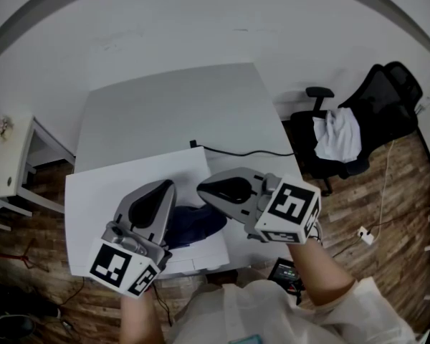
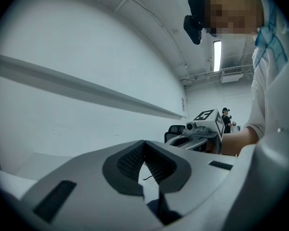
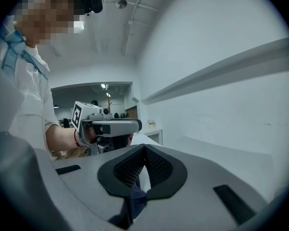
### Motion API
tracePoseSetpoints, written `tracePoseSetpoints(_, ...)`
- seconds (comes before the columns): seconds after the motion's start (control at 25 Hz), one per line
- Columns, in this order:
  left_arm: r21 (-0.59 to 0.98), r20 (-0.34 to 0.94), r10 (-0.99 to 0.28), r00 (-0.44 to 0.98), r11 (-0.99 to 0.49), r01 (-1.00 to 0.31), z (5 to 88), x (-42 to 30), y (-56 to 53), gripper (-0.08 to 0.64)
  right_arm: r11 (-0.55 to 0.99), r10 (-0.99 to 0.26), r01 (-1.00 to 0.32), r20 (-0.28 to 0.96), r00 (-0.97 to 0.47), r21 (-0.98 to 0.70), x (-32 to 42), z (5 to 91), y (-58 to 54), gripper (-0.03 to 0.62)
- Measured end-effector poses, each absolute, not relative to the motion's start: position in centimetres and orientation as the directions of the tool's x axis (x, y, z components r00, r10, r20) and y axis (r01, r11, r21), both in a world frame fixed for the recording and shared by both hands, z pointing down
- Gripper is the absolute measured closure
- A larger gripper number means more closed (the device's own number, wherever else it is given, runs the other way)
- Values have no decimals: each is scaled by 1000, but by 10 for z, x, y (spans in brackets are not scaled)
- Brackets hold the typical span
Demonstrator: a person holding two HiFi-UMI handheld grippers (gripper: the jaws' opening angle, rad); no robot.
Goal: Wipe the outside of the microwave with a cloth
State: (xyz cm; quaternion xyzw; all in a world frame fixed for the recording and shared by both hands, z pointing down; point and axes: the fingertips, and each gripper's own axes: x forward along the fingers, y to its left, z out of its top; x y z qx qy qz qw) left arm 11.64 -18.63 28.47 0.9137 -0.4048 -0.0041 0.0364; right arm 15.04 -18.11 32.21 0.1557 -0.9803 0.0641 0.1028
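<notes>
White surface [image 1: 107, 192] lies under both tongs. The left gripper [image 2: 144, 149] has its jaws together on a fold of the dark blue cloth [image 1: 197, 222], and the right gripper [image 3: 144, 152] pinches the same cloth, bunched between them. A grey table [image 1: 172, 113] is beyond and an office chair [image 1: 373, 113] stands to the right.

Your left gripper [image 1: 169, 189] and right gripper [image 1: 203, 188] face each other, tips almost meeting, each with its jaws clamped on the cloth [image 1: 195, 224].

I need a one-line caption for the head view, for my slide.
Left gripper and right gripper, both shut, hold a dark blue cloth over the white microwave.
</notes>
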Motion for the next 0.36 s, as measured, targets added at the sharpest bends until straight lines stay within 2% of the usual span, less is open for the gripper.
tracePoseSetpoints(0.36,64,24,-727,687,-684,-726,283,120,-186,558,947,-281,-308,226,-933,-93,147,323,-179,561)
